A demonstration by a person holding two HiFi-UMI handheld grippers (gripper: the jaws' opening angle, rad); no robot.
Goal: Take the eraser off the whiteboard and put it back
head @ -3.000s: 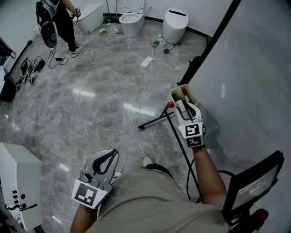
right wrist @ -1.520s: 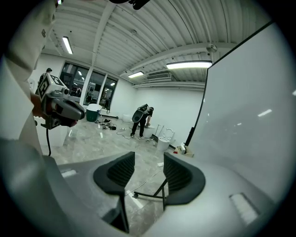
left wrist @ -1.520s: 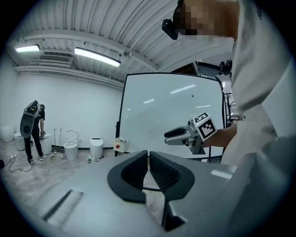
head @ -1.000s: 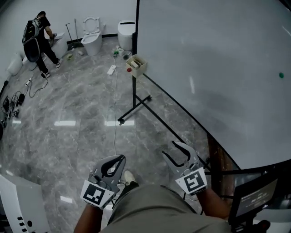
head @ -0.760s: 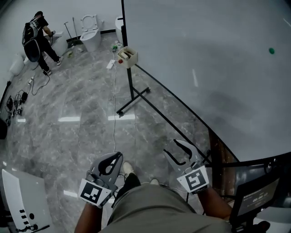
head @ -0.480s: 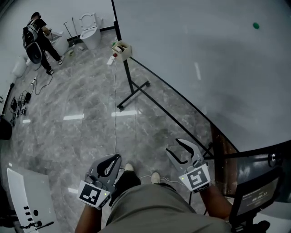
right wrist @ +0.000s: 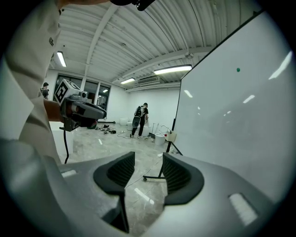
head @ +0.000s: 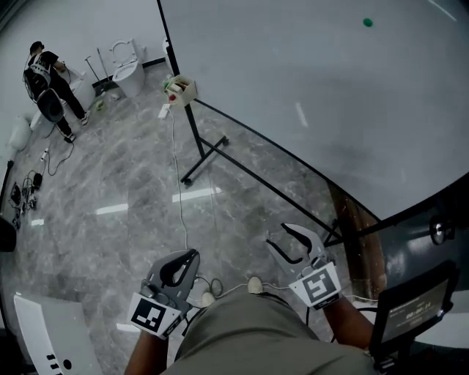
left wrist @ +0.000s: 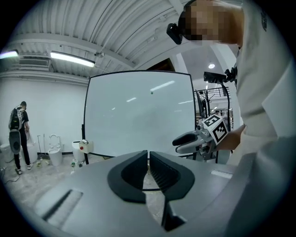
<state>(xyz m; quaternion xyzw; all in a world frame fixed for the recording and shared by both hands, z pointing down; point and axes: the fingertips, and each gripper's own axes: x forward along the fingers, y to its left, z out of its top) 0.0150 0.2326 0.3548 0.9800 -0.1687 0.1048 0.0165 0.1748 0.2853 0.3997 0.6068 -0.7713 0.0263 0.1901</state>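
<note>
The whiteboard (head: 330, 95) fills the upper right of the head view on a black stand. A small cream box (head: 178, 87) with a red spot hangs at its lower left corner; I cannot make out the eraser in it. A green dot (head: 367, 23) sits high on the board. My left gripper (head: 189, 256) is held low by my body, jaws together with nothing between them. My right gripper (head: 280, 238) is also low, open and empty, well short of the board. The left gripper view shows the board (left wrist: 138, 115) and box (left wrist: 83, 147) far ahead.
A white cable (head: 176, 190) runs across the marble floor past the stand's foot (head: 205, 157). A person (head: 44, 80) stands far left near toilets (head: 124, 69). A black screen (head: 410, 315) is at bottom right, a white cabinet (head: 44, 344) at bottom left.
Three seconds ago my right gripper was at the cream box; it has drawn back to my body. Over the last second the view swung, and the box slid farther up and left.
</note>
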